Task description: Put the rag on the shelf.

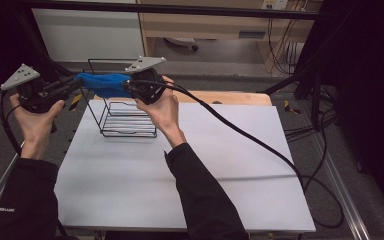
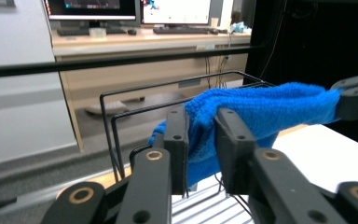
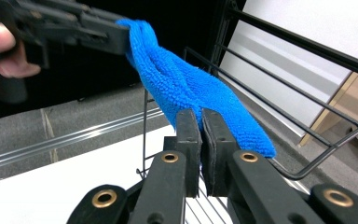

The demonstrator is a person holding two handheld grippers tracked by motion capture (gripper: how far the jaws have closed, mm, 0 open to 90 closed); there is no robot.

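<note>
From the high view, I hold the blue cloth (image 1: 102, 84) stretched between my two tongs, over the top of the wire rack (image 1: 130, 127) that stands at the table's (image 1: 180, 170) eleven o'clock. My left tongs (image 1: 77, 82) take the cloth's nine o'clock end and my right tongs (image 1: 129, 85) its three o'clock end.

In the left gripper view, the cloth (image 2: 261, 107) fills the gap between my left tongs' (image 2: 200, 135) jaws. They look pressed on it, though not tightly. It runs off toward two o'clock to the right tongs (image 2: 354, 98), with the rack's top rails (image 2: 107, 121) just behind.

In the right gripper view, my right tongs (image 3: 200, 135) are clenched hard on the cloth (image 3: 177, 79), which twists up toward eleven o'clock to the left tongs (image 3: 121, 35). The rack (image 3: 307, 93) lies at three o'clock, below the cloth.

I judge this to be the carrying step, before the hanging. Next I should lower both ends evenly so the cloth drapes across a top rail, and only then let go.
</note>
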